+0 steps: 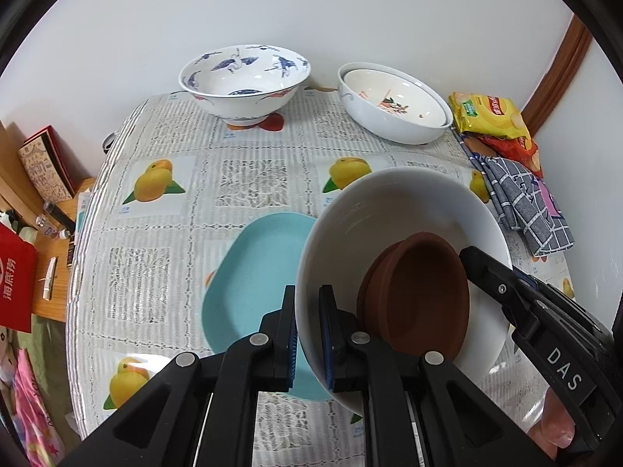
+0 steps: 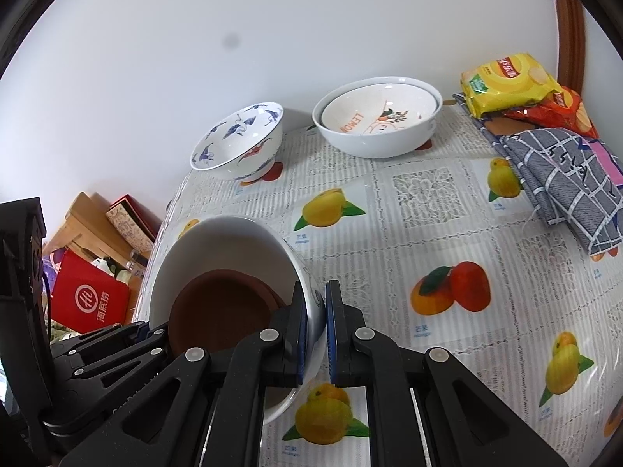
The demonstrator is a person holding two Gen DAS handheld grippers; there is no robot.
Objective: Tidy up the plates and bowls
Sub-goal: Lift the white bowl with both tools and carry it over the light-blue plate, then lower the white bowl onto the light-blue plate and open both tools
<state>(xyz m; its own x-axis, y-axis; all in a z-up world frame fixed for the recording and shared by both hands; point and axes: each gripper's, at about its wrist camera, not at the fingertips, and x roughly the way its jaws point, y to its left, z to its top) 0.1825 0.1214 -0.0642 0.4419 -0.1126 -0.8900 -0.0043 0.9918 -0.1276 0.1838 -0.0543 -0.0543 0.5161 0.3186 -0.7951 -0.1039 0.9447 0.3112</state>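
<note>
Right now the step in hand looks like a two-handed carry: a large white ceramic bowl [image 1: 389, 210] with a reddish-brown clay saucer [image 1: 416, 292] lying inside it is held off the surface [image 1: 241, 179], which is covered with a fruit-print lace-pattern cloth. The left tool [image 1: 309, 344] pinches the bowl's near-left rim, one pad outside the wall and one inside, and the right tool [image 2: 315, 334] pinches the rim on the opposite side the same way; both sets of jaws stand almost pressed together, with only the thin wall between them. The bowl is tilted, and the brown saucer leans against its lower inner wall, close to the left tool's inner pad.

Below and to the left of the bowl, a pale blue flat plate [image 1: 253, 280] lies on the surface, partly covered by the bowl in the left wrist view. Far across the surface stand a blue-and-white patterned porcelain bowl [image 1: 245, 78] on the left and, to its right, a white bowl with a smaller lemon-print bowl nested in it [image 1: 393, 105].

My judgement is that the next move calls for keeping both hands level with each other so the saucer does not slide, then lowering the bowl onto a chosen spot, perhaps the blue plate or the far stack, before either pinch loosens. Which spot is meant cannot be told.
</note>
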